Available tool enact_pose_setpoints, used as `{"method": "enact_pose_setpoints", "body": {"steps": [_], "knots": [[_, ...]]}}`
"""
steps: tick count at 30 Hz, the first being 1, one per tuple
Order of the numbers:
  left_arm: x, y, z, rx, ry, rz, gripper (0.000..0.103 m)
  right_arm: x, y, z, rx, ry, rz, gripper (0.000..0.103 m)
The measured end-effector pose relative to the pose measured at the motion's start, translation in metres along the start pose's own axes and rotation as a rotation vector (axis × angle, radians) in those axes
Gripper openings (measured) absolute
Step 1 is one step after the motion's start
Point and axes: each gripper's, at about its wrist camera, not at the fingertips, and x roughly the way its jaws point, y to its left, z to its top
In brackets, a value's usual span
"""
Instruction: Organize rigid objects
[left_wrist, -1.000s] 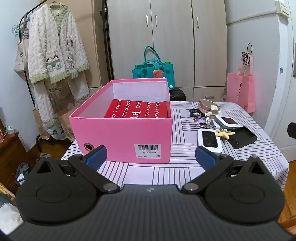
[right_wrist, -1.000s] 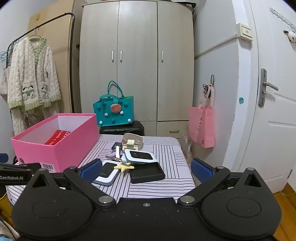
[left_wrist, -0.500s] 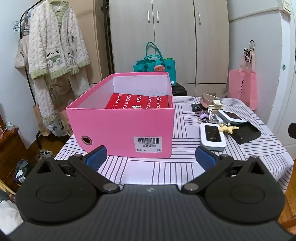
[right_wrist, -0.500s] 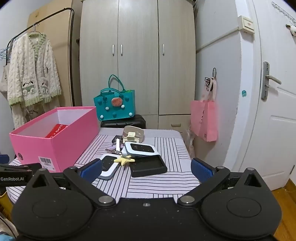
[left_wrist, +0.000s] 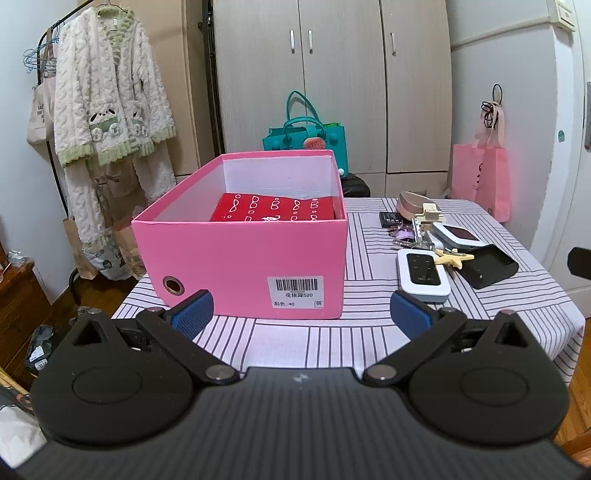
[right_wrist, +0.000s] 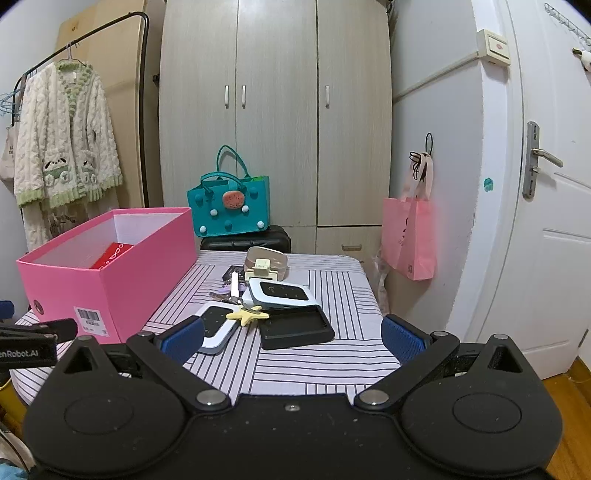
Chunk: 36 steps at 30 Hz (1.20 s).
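A pink box (left_wrist: 240, 254) stands on the striped table, with a red patterned box (left_wrist: 273, 210) inside; it also shows at the left of the right wrist view (right_wrist: 110, 273). Right of it lies a cluster: a white device with a black face (left_wrist: 423, 275), a yellow star (left_wrist: 456, 258), a black case (left_wrist: 489, 266), a second white device (left_wrist: 458, 236), keys (left_wrist: 406, 236) and a beige case (left_wrist: 412, 203). The cluster also shows in the right wrist view (right_wrist: 273, 295). My left gripper (left_wrist: 300, 310) is open and empty before the box. My right gripper (right_wrist: 291, 338) is open and empty before the cluster.
The striped tablecloth (left_wrist: 369, 332) ends close to both grippers. Behind the table are a wardrobe (right_wrist: 277, 110), a teal bag (right_wrist: 229, 206) on a black suitcase and a pink bag (right_wrist: 410, 236) on the wall. A clothes rack (left_wrist: 107, 110) stands left, a door (right_wrist: 546, 221) right.
Both grippers have dropped lower and drawn back slightly, so the view into the pink box is shallower. Nothing on the table has moved. Both stay open.
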Motion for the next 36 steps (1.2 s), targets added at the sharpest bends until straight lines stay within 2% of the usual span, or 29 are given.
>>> {"method": "enact_pose_setpoints", "body": {"steps": [36], "knots": [[0.0012, 0.0046, -0.0026, -0.012, 0.007, 0.008, 0.103, 0.0074, 0.0061, -0.0045, -0.030, 0.016, 0.000, 0.103]]}}
